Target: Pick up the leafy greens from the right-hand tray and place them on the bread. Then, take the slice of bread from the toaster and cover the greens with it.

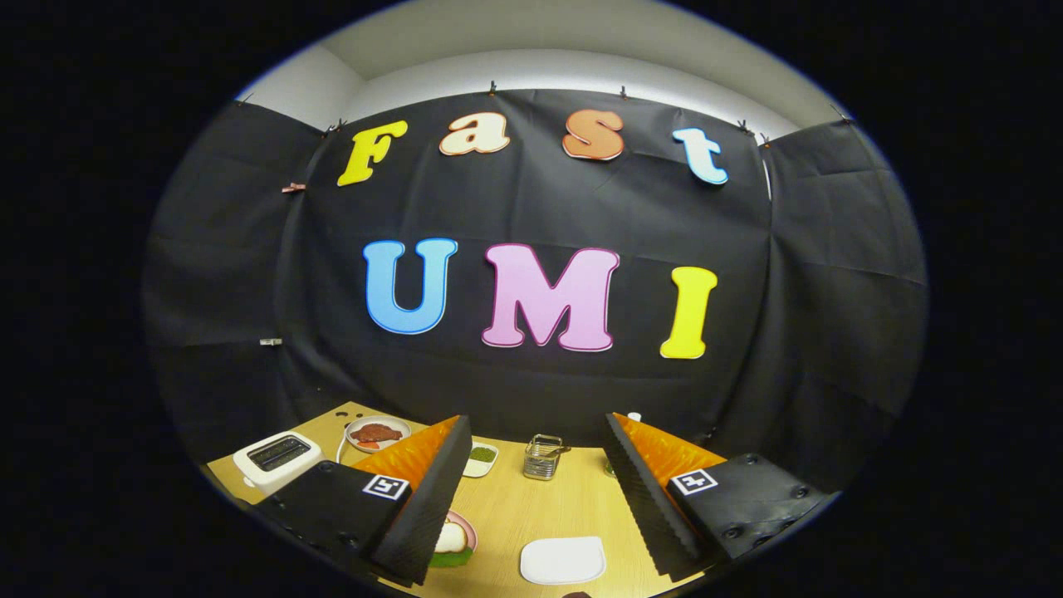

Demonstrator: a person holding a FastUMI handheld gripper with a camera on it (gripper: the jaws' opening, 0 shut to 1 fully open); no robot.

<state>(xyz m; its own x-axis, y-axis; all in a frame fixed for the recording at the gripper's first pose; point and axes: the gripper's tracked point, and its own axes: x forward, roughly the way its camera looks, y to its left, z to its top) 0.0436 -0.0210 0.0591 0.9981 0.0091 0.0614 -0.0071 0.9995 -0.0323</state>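
Note:
My gripper (536, 422) hangs above the wooden table (573, 507) with its fingers spread wide and nothing between them. A pink plate (467, 525) lies beside the left finger, which hides part of it. On the plate are a pale piece of bread (450, 538) and a green leaf (448, 558) at the bread's near edge. A white tray (563, 560) lies flat on the table in the gap between the fingers, and its top looks bare. The white toaster (276, 458) stands far off to the left; its slots look dark.
Beyond the left finger sit a white plate with reddish meat (376, 433) and a small white dish of something green (480, 456). A wire metal holder (542, 457) stands at the back of the table, ahead of the gap. The black cloth wall rises just behind it.

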